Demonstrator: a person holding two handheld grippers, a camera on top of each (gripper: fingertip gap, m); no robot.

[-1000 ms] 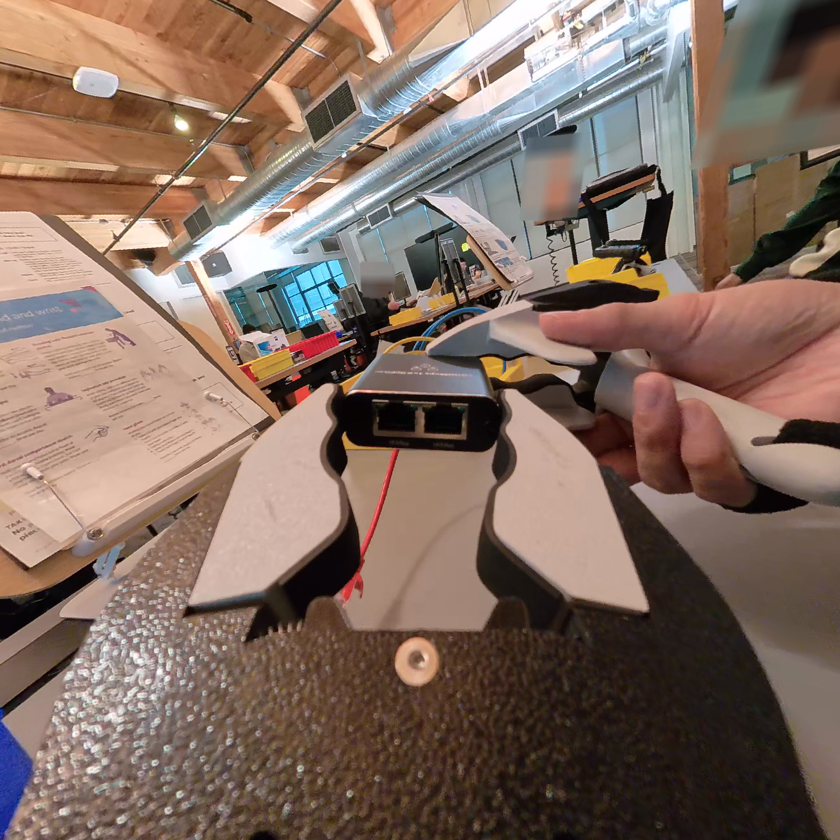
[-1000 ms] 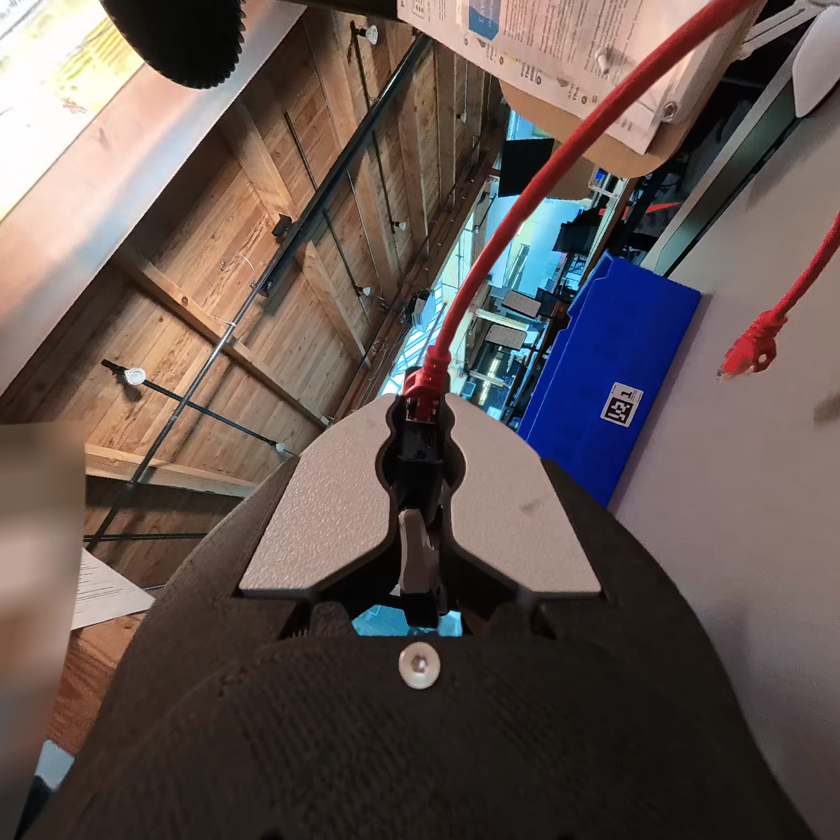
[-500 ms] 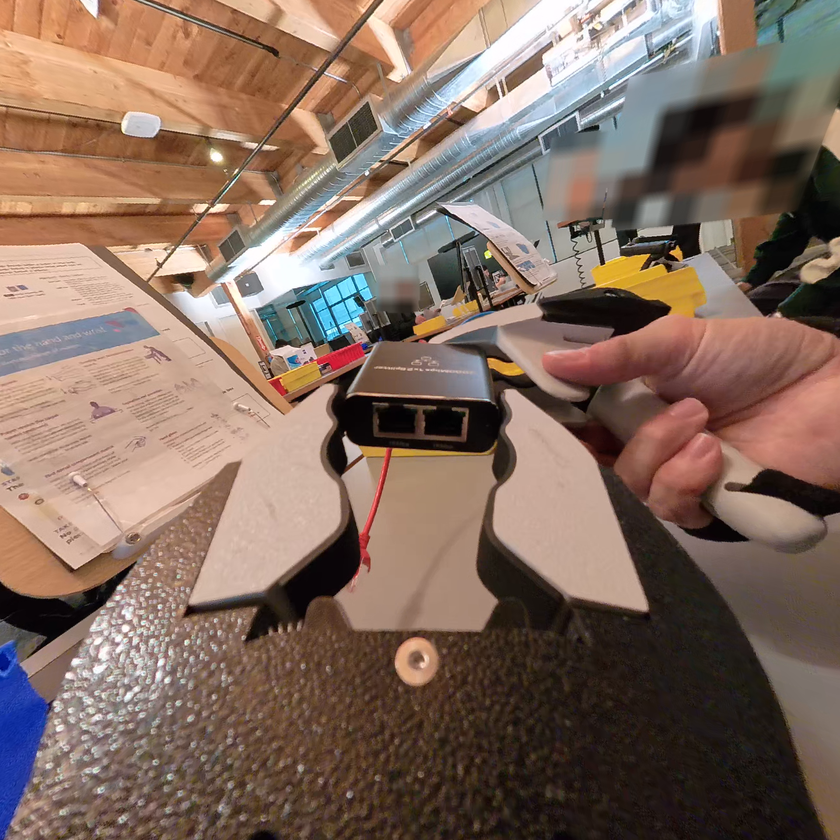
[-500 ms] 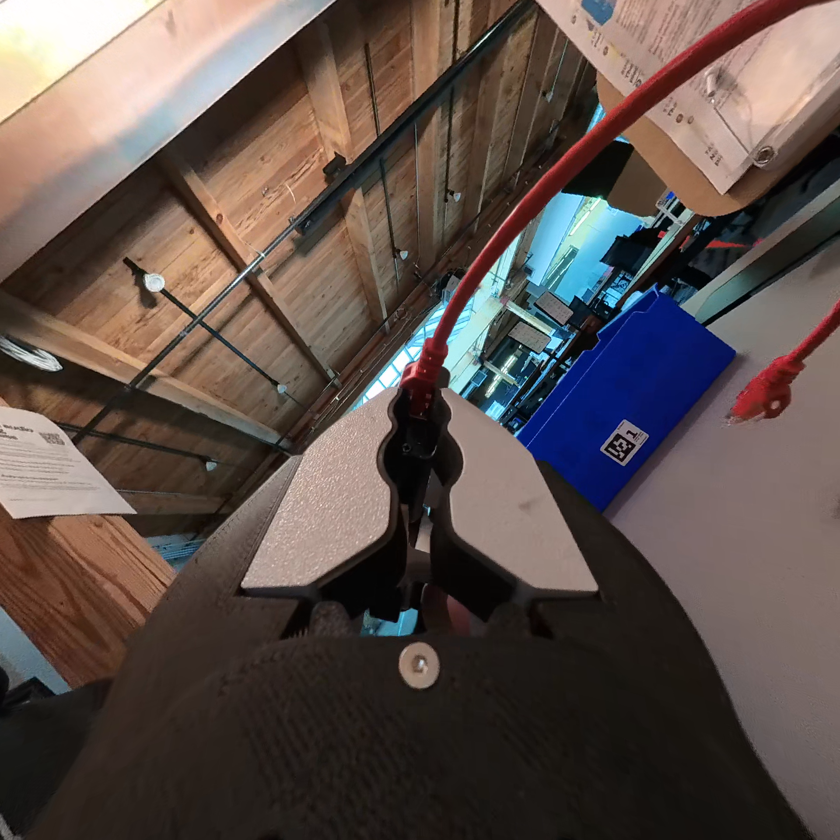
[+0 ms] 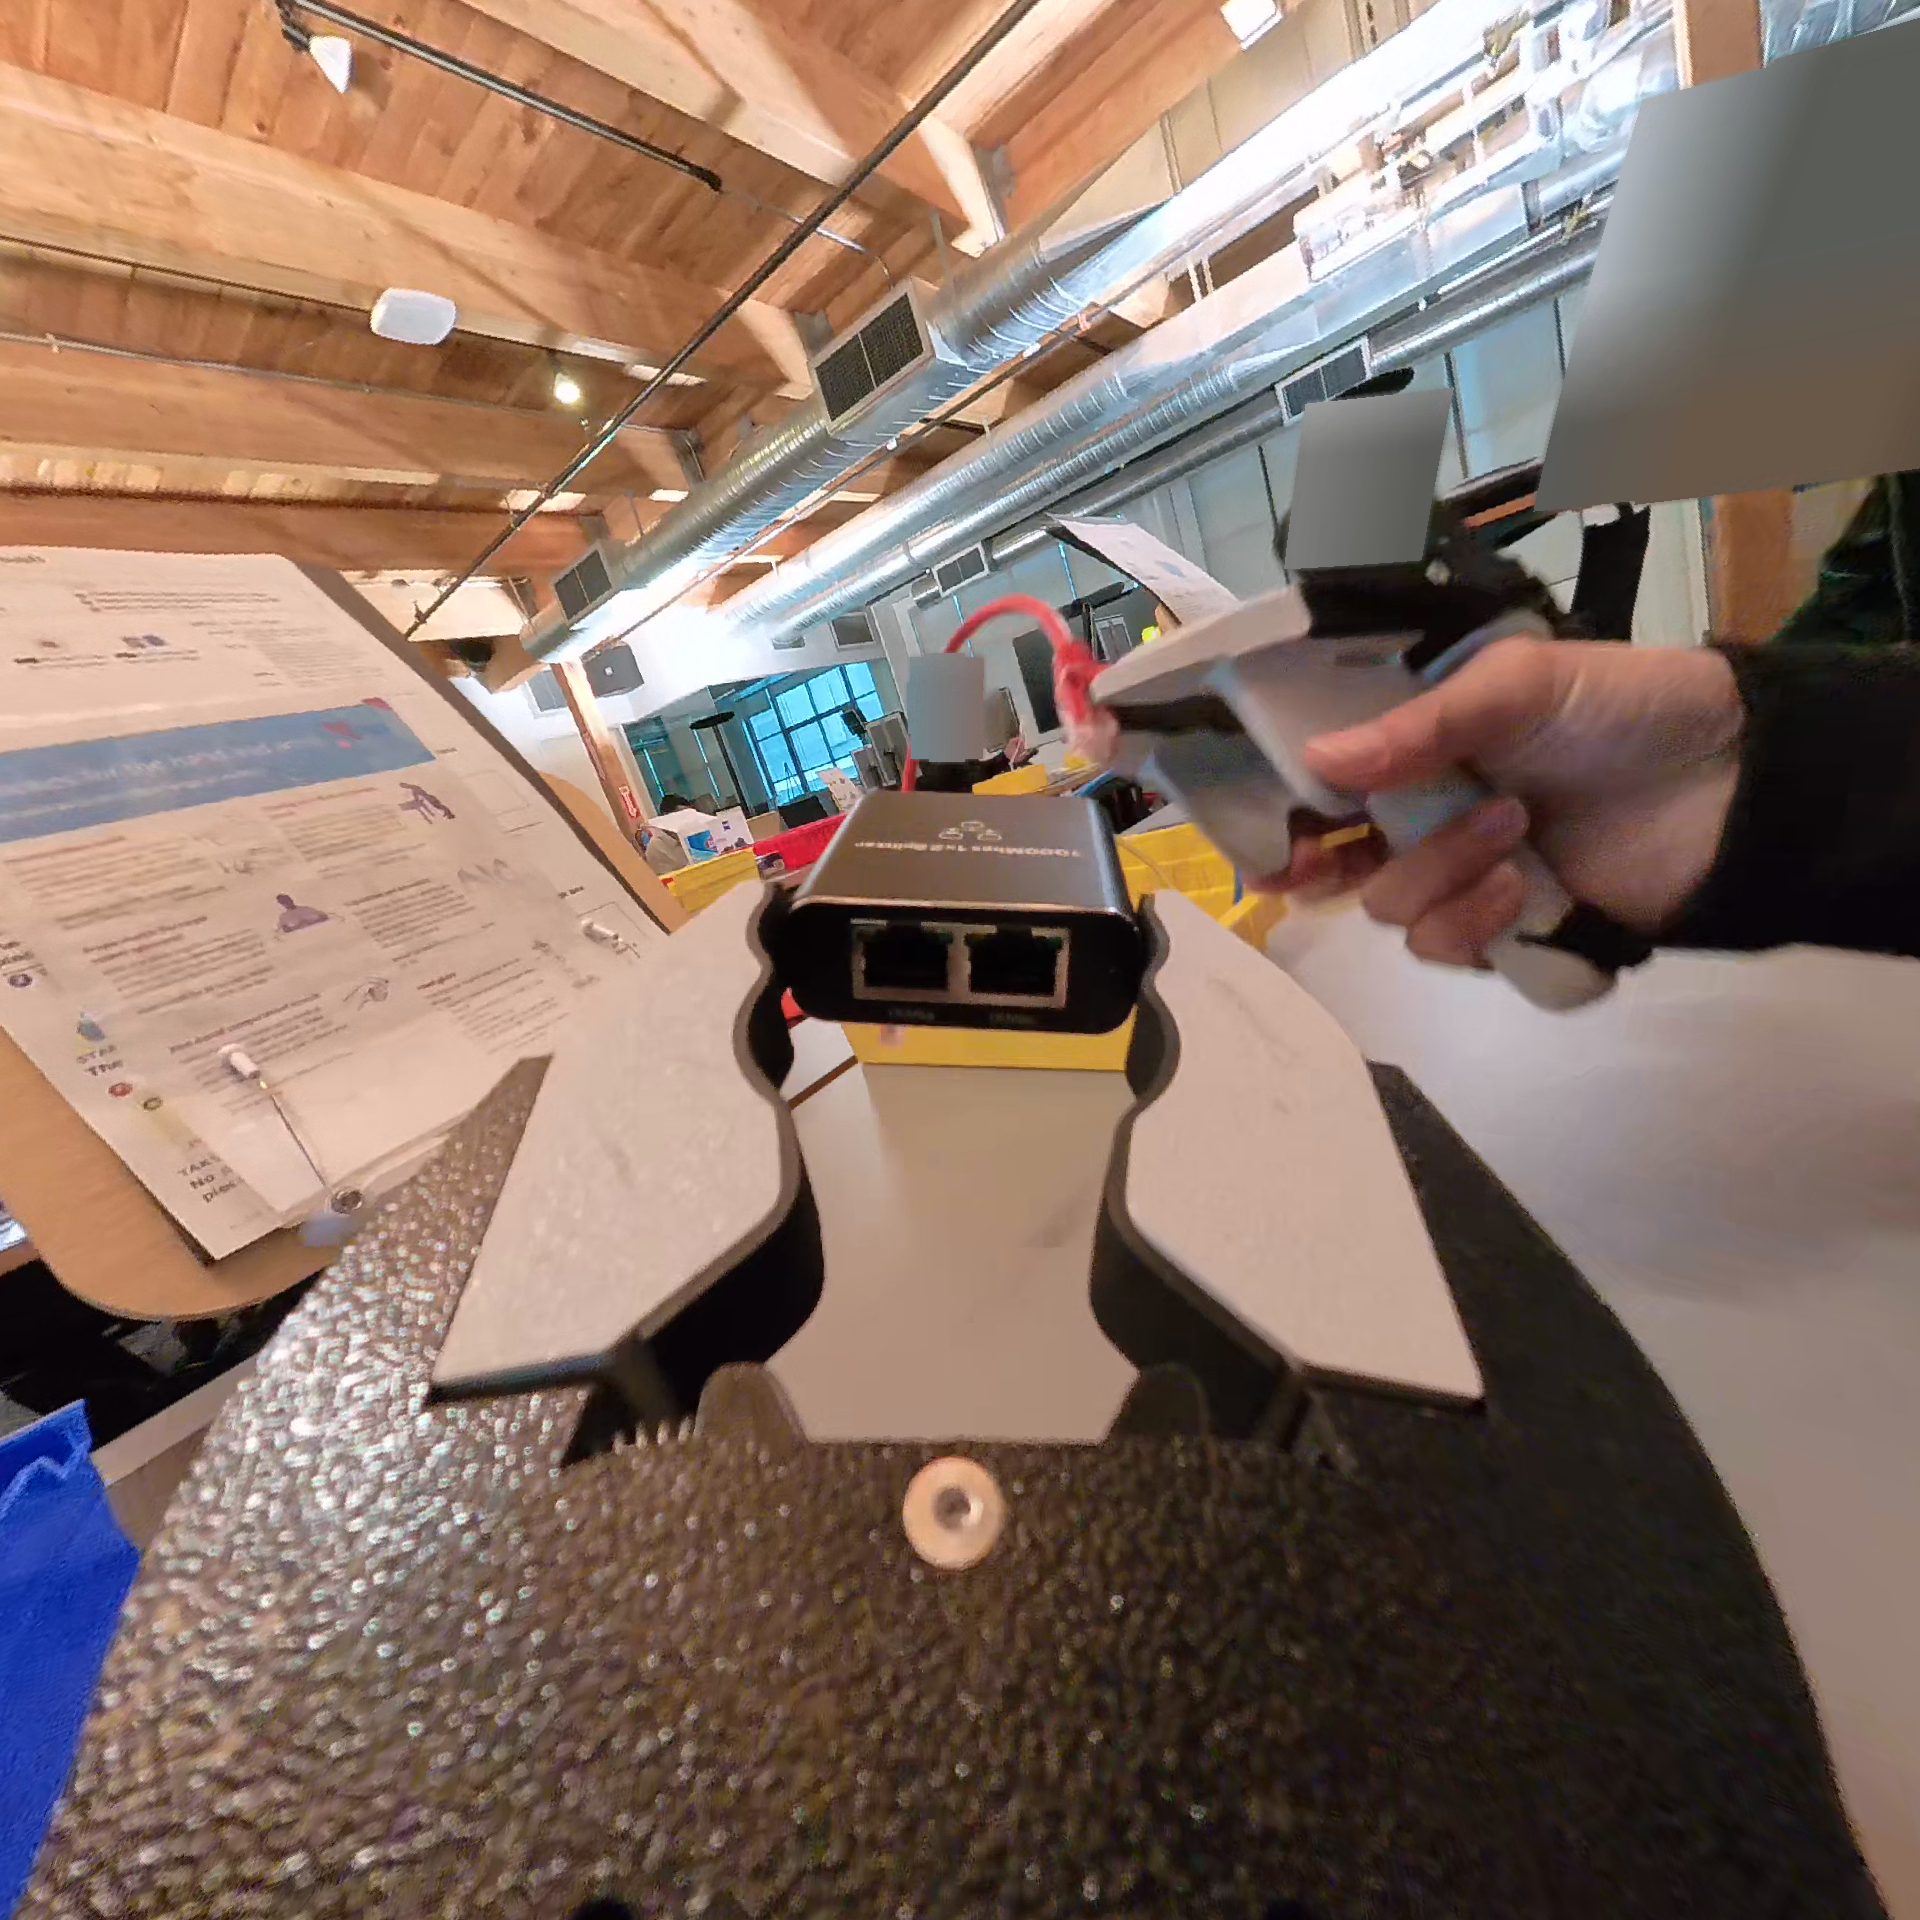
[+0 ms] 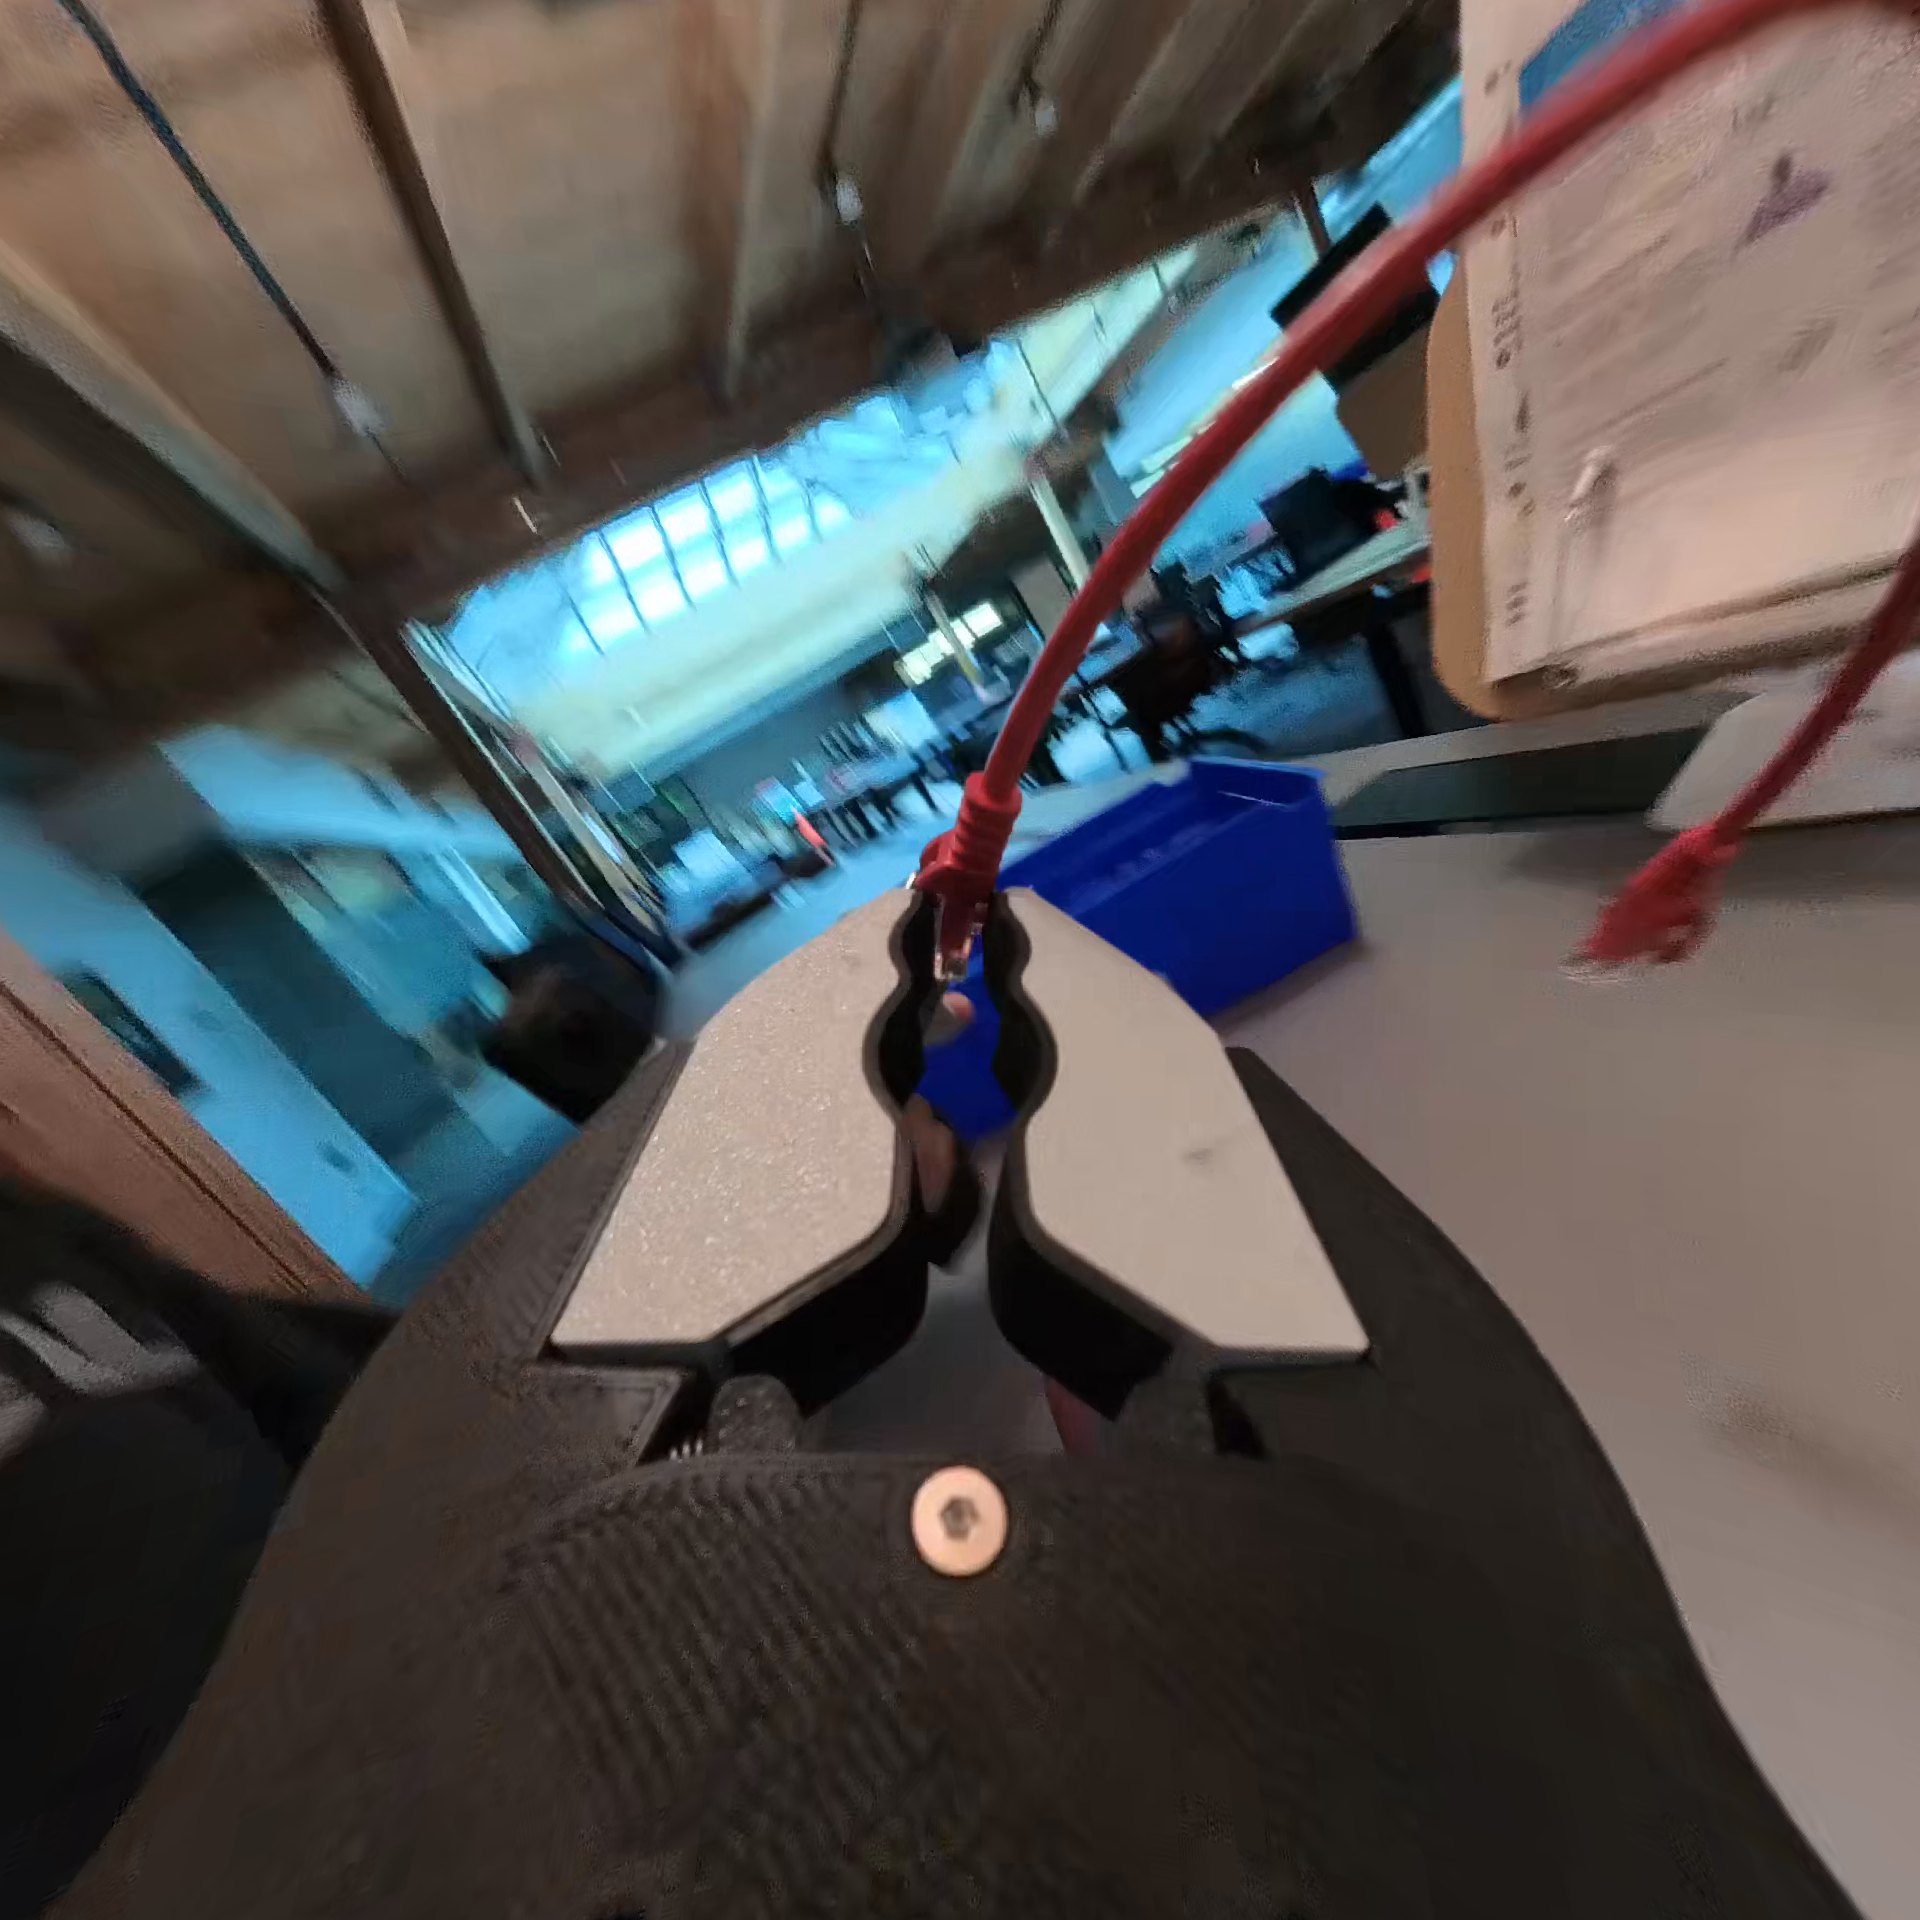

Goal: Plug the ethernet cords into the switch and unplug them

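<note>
- Gripping a small black metal switch (image 5: 961,904) between the tips of my left gripper (image 5: 954,971), I am holding it clear of the pale grey tabletop (image 5: 1621,1122), my jaws spread only as wide as its body.
- Its two empty ports are facing back toward my left wrist camera, side by side between my grey fingers (image 5: 665,1132).
- I am pinching the plug of a red ethernet cord (image 6: 1049,675) at the very tips of my right gripper (image 6: 958,925), the jaws nearly closed on it.
- That cord is arching up and away to the right of my right jaws.
- A second red plug (image 6: 1662,904) is hanging to the right of my right jaws, just above the tabletop; blur hides whether it is touching.
- A blue plastic bin (image 6: 1195,883) is sitting just beyond my right fingertips on the table.
- Seen from my left side, my right gripper (image 5: 1101,717) with its red plug is hovering above and to the right of the switch, apart from it, a hand (image 5: 1538,790) wrapped around its handle.
- A printed sheet on a brown board (image 5: 239,862) is leaning to the left of my left jaws.
</note>
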